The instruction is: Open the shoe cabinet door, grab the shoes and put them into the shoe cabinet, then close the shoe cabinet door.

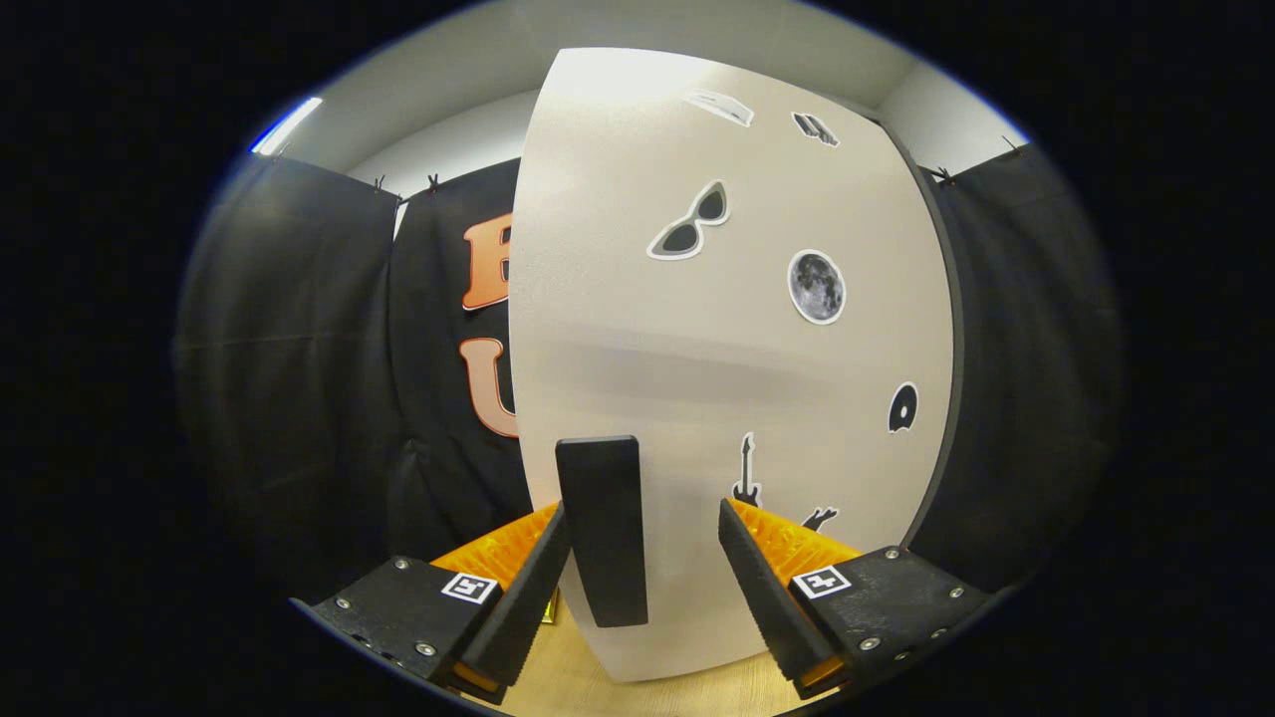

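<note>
Gripper [642, 543]: fingers are spreading wide, pinching nothing; the left one is nearly touching the handle.
Door [717, 339]: the white shoe cabinet door is filling 12 o'clock, apparently shut.
Handle [603, 528]: a black upright bar sitting between the fingers, toward 11 o'clock.
Handling: probably rigid and light-swinging; gripping the bar seems best.
Surroundings: stickers [817, 287] are dotting the door at 1 o'clock; nothing is blocking.

matt white cabinet door [697, 349], matt black handle [603, 528]
</note>
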